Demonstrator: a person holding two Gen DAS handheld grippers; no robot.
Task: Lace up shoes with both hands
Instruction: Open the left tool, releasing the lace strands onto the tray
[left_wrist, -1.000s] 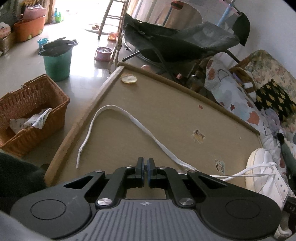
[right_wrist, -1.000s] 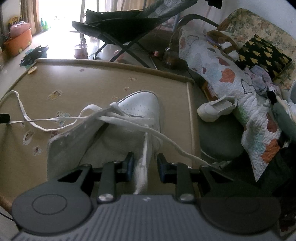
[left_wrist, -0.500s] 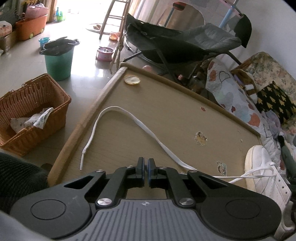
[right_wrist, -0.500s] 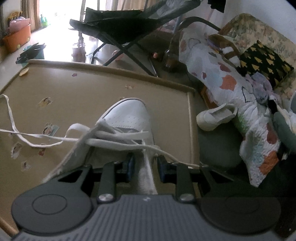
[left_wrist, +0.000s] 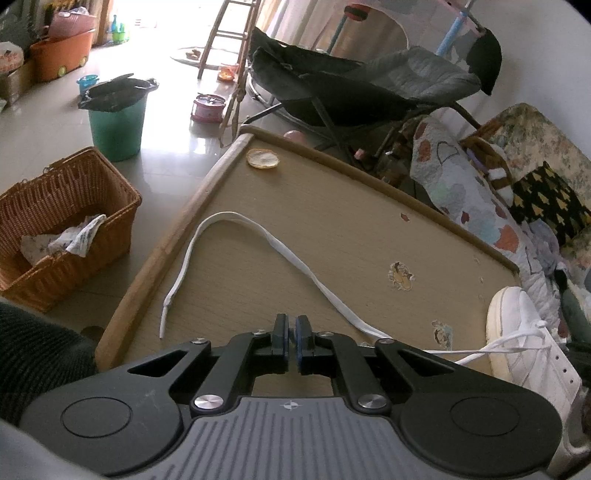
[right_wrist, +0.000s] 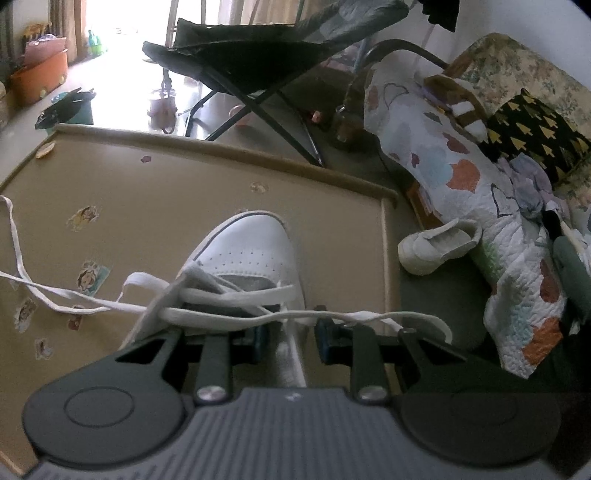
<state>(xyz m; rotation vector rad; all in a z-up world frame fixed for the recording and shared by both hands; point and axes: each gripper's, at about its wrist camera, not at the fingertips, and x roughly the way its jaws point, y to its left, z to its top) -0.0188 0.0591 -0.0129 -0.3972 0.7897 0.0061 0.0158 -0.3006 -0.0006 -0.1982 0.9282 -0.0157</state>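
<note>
A white sneaker (right_wrist: 251, 251) stands on the tan table (right_wrist: 147, 192) with its toe pointing away; in the left wrist view the sneaker (left_wrist: 524, 332) sits at the table's right edge. Its white lace (right_wrist: 236, 295) crosses the eyelets. One end drapes over my right gripper's right finger, and the other runs off to the left. My right gripper (right_wrist: 290, 339) is open astride the sneaker's white tongue, pads clear of it. In the left wrist view the lace (left_wrist: 295, 258) loops over the table (left_wrist: 332, 206) and passes behind my left gripper (left_wrist: 291, 343). Its jaws are opening, with nothing seen between them.
A wicker basket (left_wrist: 62, 221) and a green bin (left_wrist: 116, 122) stand on the floor left of the table. A dark folding chair (left_wrist: 351, 92) is beyond it. A quilt (right_wrist: 461, 177) and a small white shoe (right_wrist: 439, 243) lie to the right. A dark sleeve (left_wrist: 37, 350) shows at lower left.
The right gripper has slid along the sneaker, so the crossed laces now lie right over its fingers. The left gripper's pads have parted a little; that hand stayed put.
</note>
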